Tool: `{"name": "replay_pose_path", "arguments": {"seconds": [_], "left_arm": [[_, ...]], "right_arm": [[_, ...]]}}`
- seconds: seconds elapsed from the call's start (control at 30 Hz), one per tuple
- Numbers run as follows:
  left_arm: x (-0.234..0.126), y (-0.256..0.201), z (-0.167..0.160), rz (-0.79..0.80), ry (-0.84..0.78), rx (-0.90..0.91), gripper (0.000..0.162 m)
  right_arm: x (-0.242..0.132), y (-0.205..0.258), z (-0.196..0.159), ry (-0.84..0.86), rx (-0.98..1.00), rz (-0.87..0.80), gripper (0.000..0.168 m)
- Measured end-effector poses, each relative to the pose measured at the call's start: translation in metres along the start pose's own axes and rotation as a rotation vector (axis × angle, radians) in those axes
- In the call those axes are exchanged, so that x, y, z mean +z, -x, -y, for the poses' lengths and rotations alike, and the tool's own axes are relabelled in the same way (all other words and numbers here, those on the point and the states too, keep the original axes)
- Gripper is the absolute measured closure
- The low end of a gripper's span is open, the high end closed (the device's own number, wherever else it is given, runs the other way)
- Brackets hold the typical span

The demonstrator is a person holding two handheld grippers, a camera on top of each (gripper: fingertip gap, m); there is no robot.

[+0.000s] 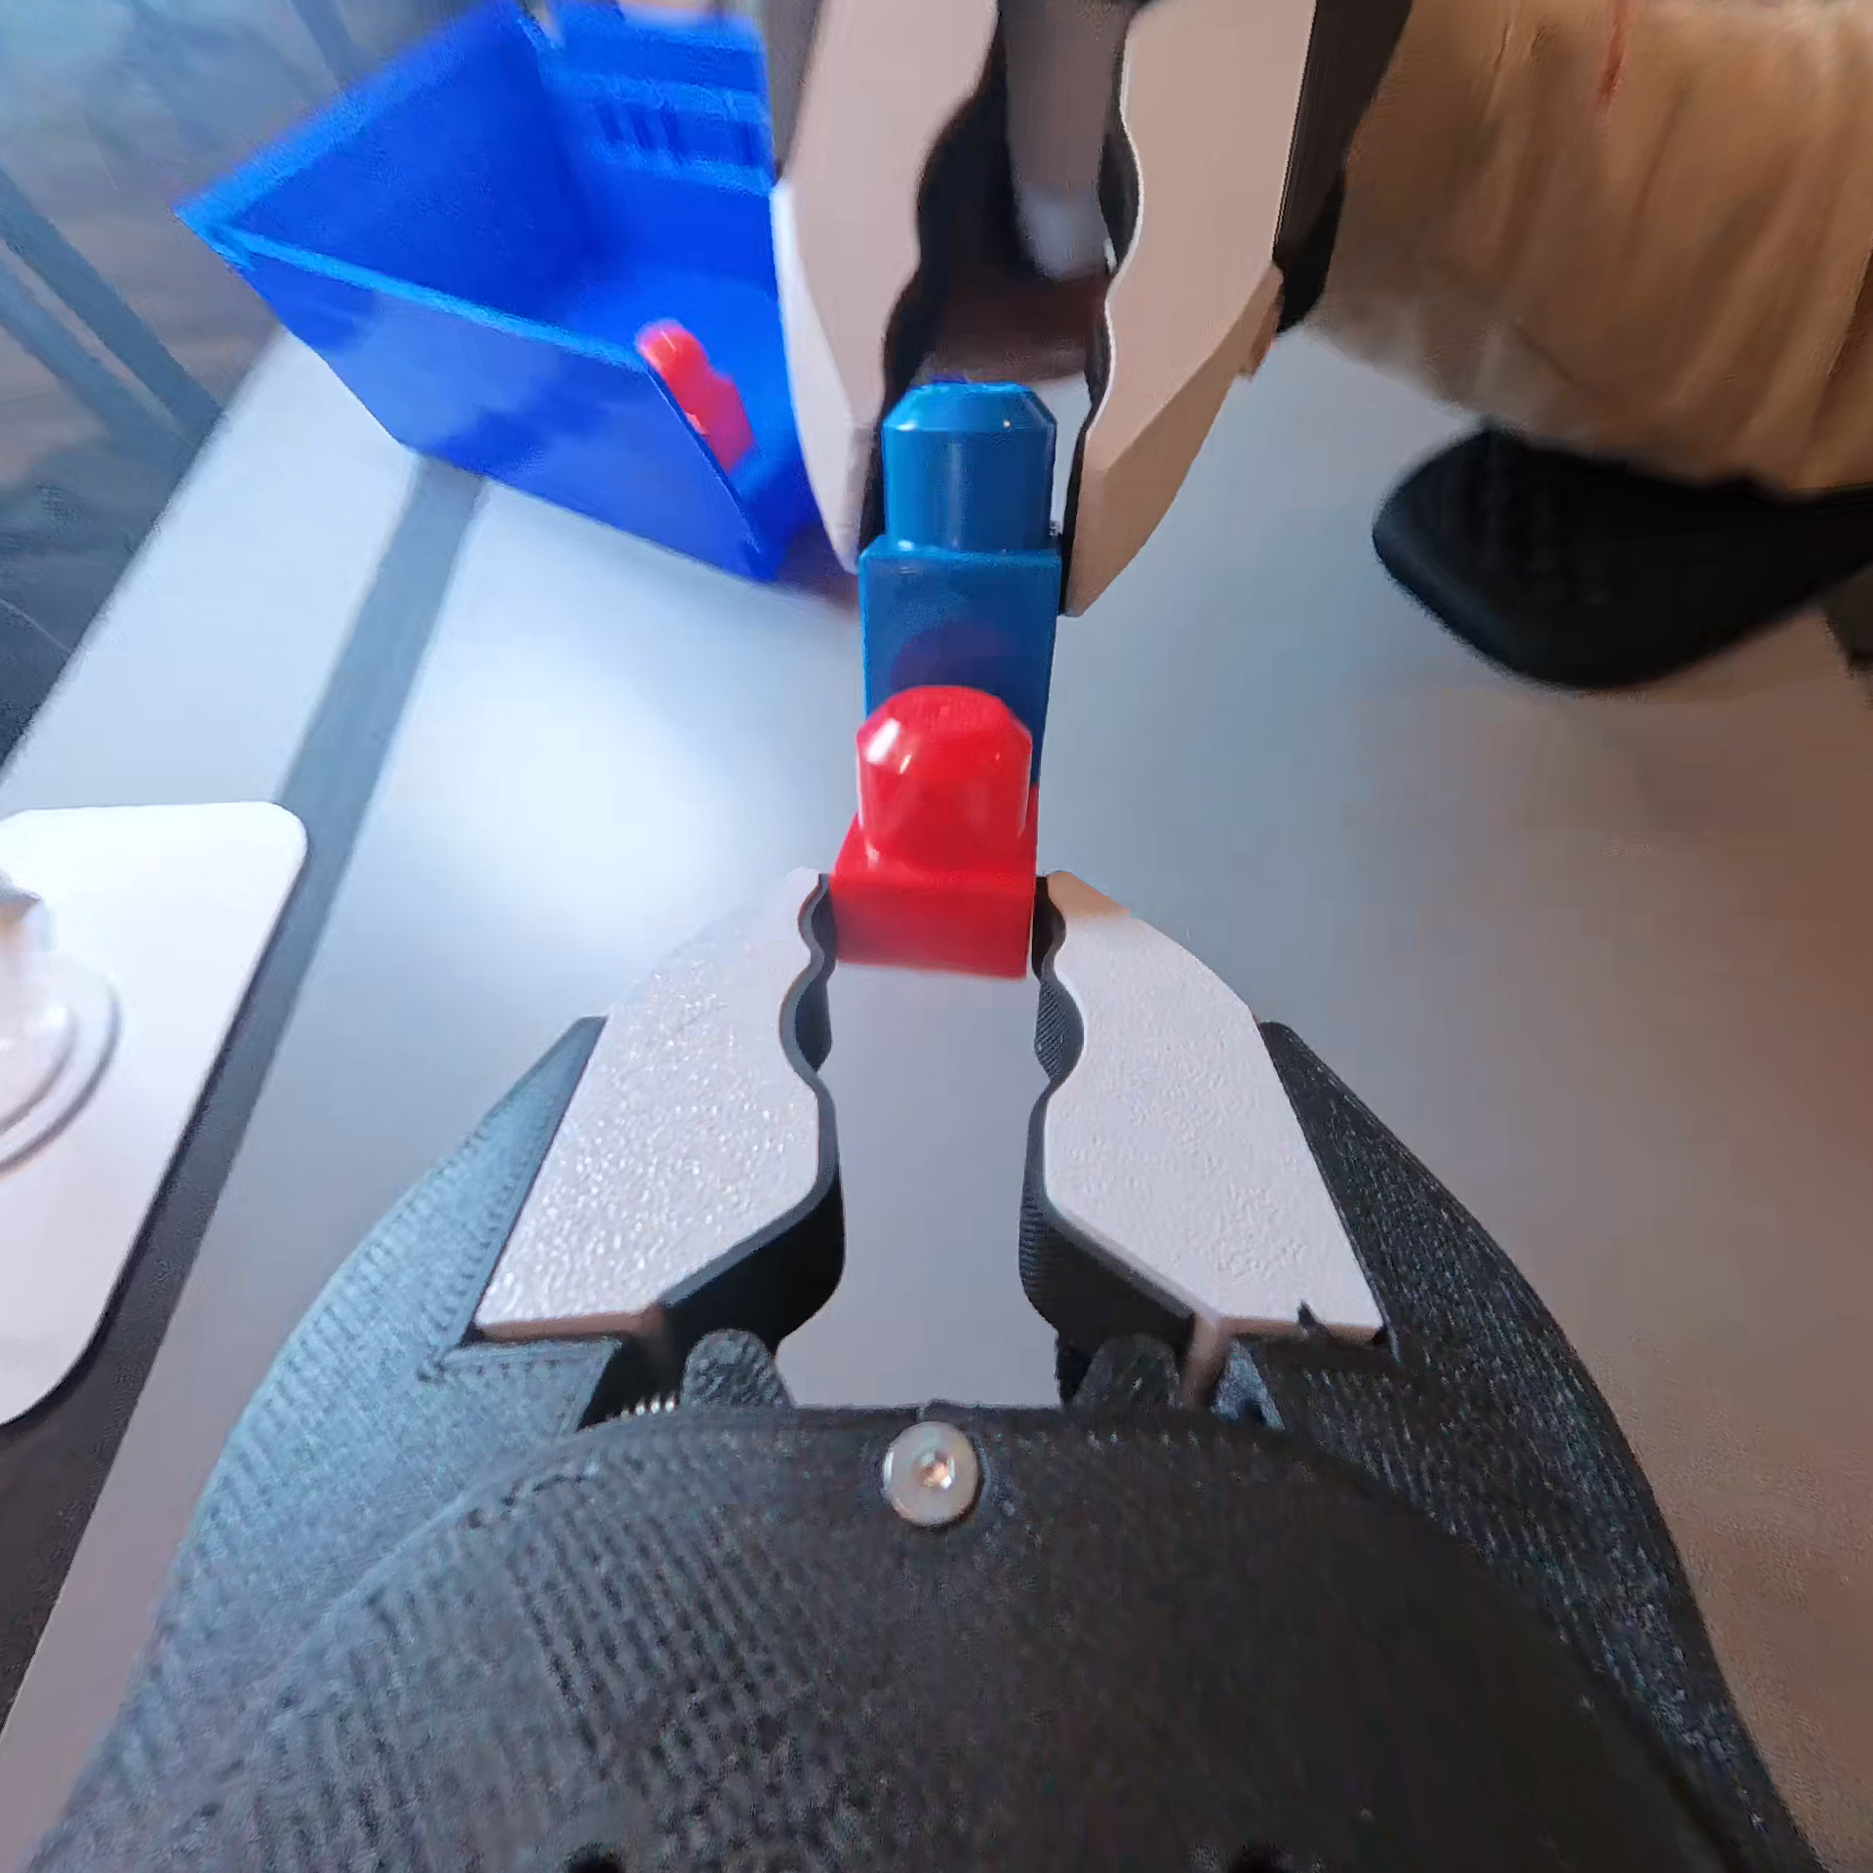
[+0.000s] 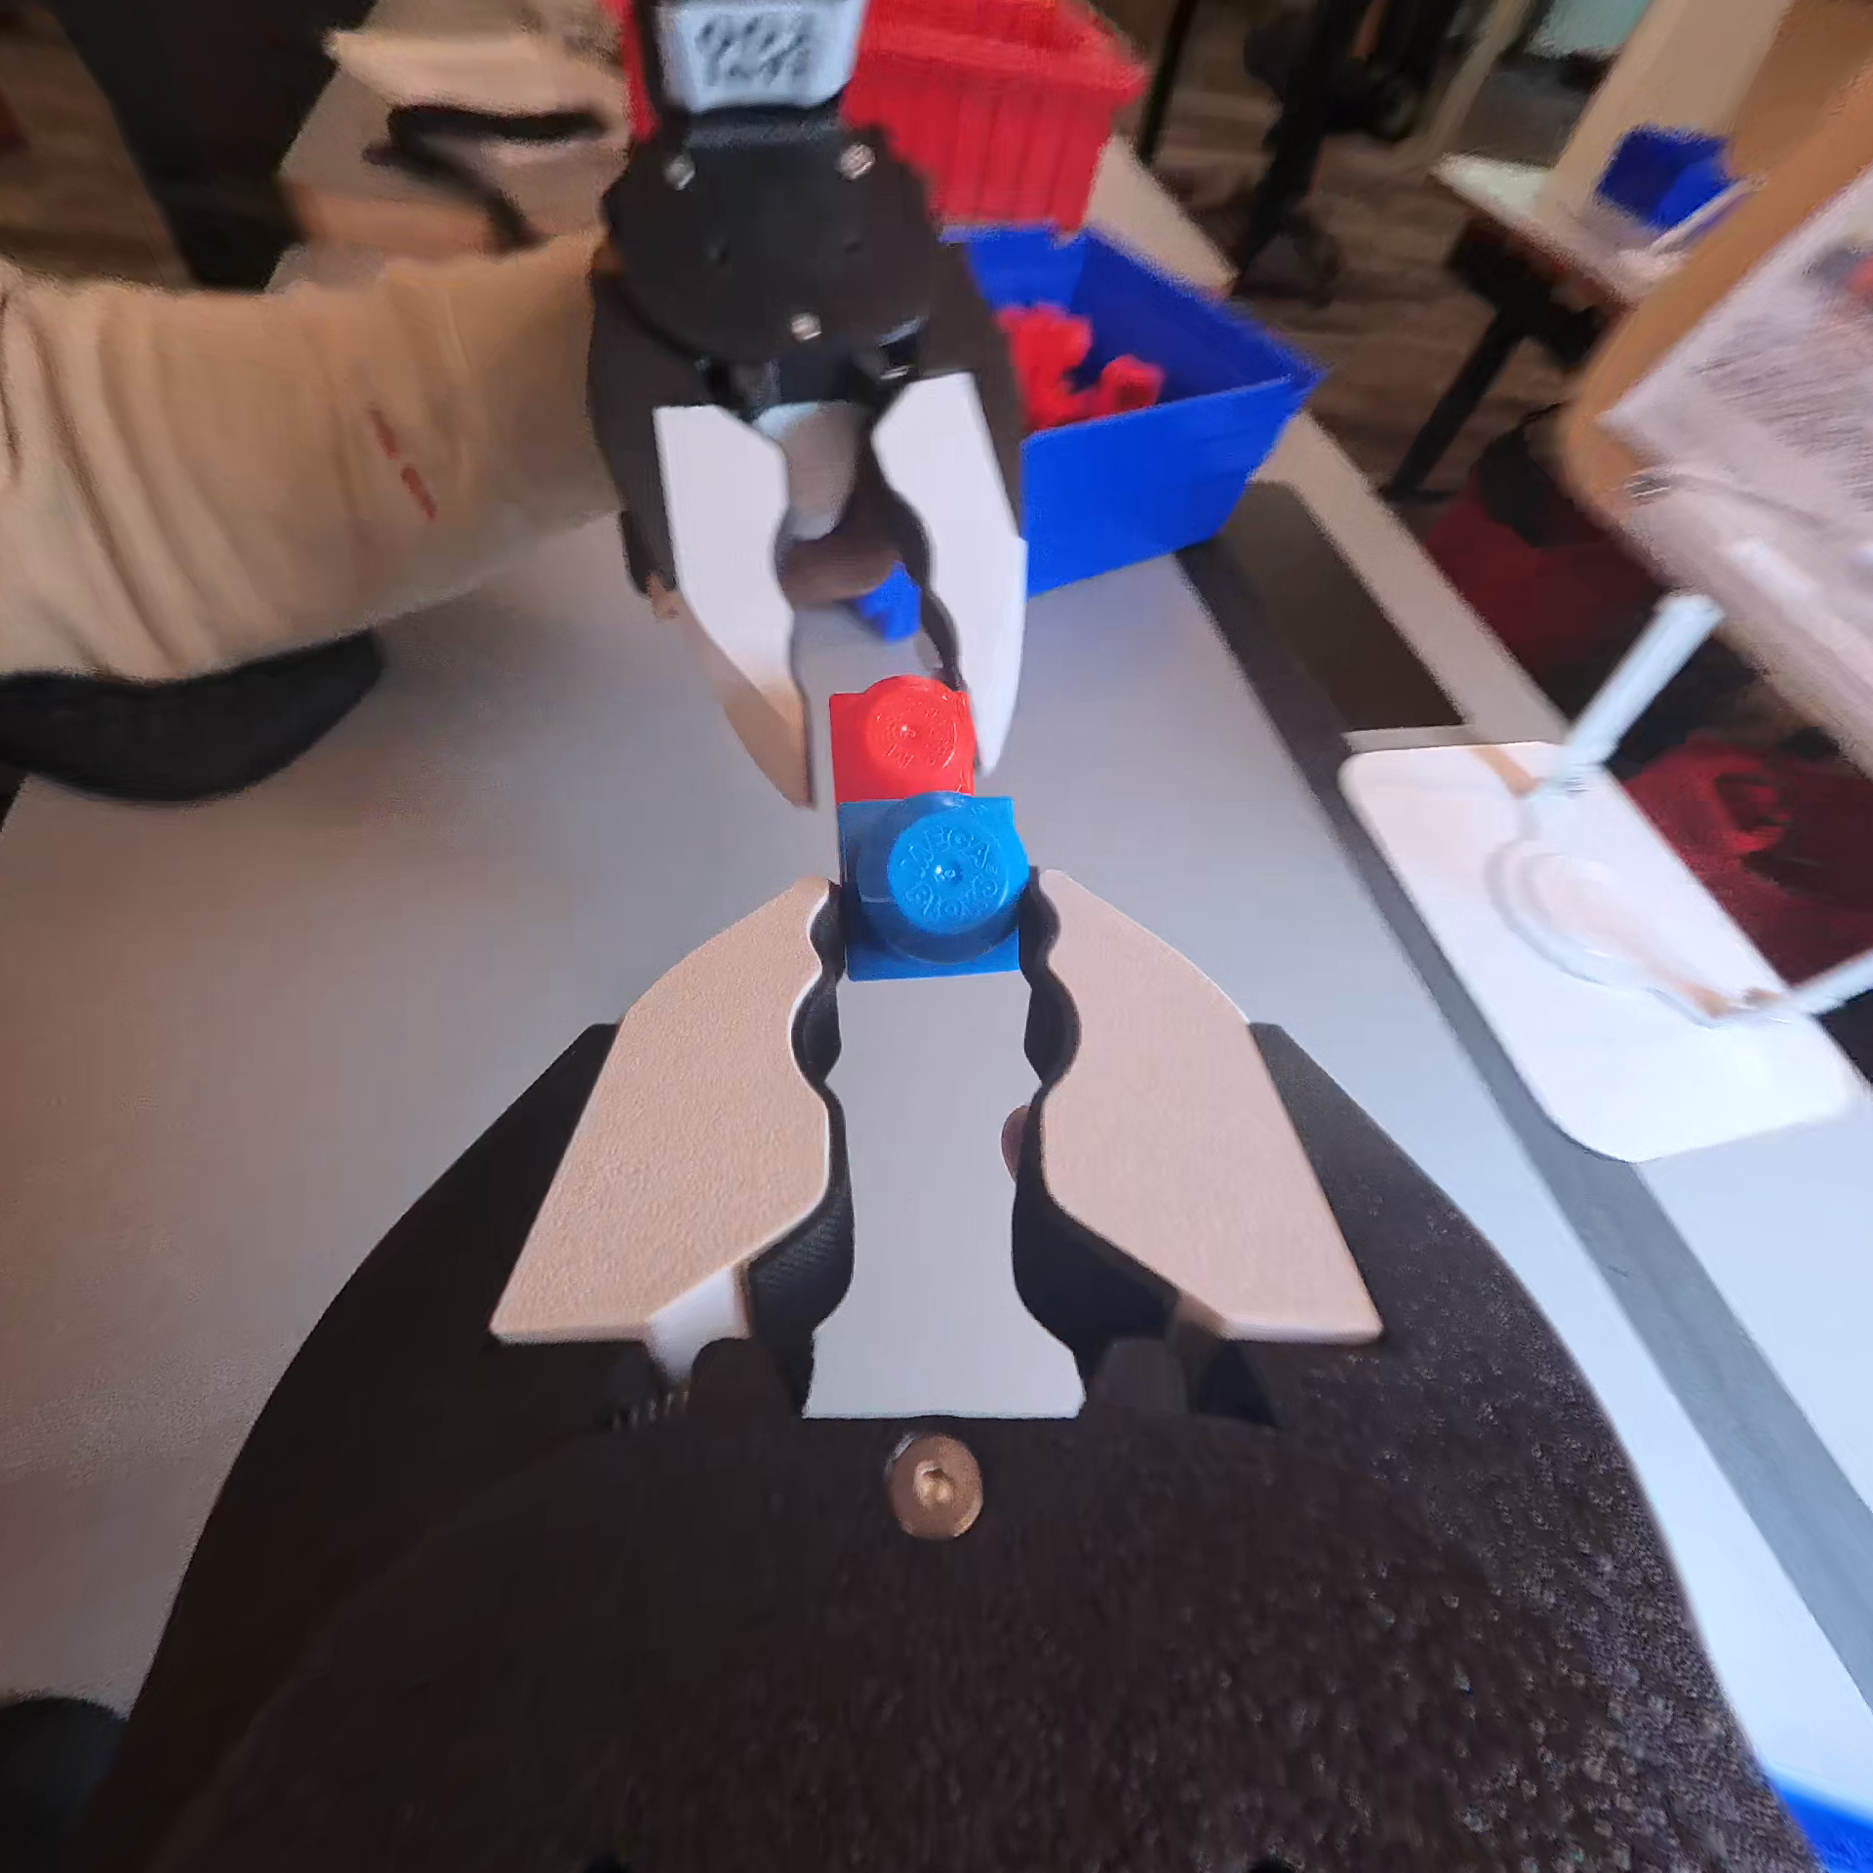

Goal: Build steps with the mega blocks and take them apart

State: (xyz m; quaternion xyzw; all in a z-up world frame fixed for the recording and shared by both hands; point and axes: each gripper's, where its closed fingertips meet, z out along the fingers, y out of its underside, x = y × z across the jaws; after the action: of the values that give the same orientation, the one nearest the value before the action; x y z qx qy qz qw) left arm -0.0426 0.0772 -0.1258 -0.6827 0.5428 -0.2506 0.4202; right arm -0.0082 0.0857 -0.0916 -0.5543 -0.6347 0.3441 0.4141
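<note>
At the centre of both wrist views, the left gripper (image 1: 932, 907) is pinching the red block (image 1: 938, 872) while the right gripper (image 2: 930, 912) is pinching the blue block (image 2: 938, 892), the two blocks touching in a low step. Whether they are being joined or parted I cannot tell; either way the left should be holding firm while the right is moving straight along the stud, not twisting.

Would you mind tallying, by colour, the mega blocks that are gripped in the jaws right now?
red block: 1, held by the left gripper
blue block: 1, held by the right gripper
Total: 2
</note>
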Motion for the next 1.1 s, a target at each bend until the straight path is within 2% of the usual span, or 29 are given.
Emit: {"name": "replay_pose_path", "arguments": {"seconds": [0.07,0.17,0.23,0.33,0.47,0.6,0.73,0.9,1.0,1.1], "left_arm": [[-0.018,0.015,0.019,0.059,-0.132,-0.042,0.119],[-0.050,0.045,0.035,0.210,-0.280,-0.083,0.122],[-0.063,0.060,0.034,0.283,-0.313,-0.126,0.130],[-0.063,0.068,0.030,0.323,-0.312,-0.128,0.134],[-0.050,0.066,0.025,0.326,-0.271,-0.108,0.135],[-0.044,0.066,0.021,0.336,-0.230,-0.090,0.137],[-0.045,0.066,0.019,0.325,-0.236,-0.101,0.137],[-0.047,0.066,0.019,0.328,-0.229,-0.095,0.137],[-0.054,0.068,0.021,0.345,-0.236,-0.094,0.137],[-0.064,0.071,0.022,0.370,-0.247,-0.099,0.138]], "right_arm": [[-0.031,-0.032,0.016,-0.094,0.040,-0.163,0.135],[-0.112,-0.108,0.018,-0.208,0.223,-0.607,0.135],[-0.166,-0.145,-0.014,-0.171,0.390,-0.878,0.135],[-0.207,-0.170,-0.089,0.087,0.550,-1.107,0.135],[-0.201,-0.172,-0.168,0.374,0.685,-1.097,0.135],[-0.176,-0.163,-0.209,0.501,0.789,-0.988,0.135],[-0.161,-0.158,-0.214,0.511,0.816,-0.929,0.134],[-0.149,-0.148,-0.199,0.412,0.876,-0.789,0.115],[-0.155,-0.149,-0.194,0.373,0.891,-0.780,0.116],[-0.158,-0.142,-0.202,0.415,0.908,-0.752,0.124]]}}
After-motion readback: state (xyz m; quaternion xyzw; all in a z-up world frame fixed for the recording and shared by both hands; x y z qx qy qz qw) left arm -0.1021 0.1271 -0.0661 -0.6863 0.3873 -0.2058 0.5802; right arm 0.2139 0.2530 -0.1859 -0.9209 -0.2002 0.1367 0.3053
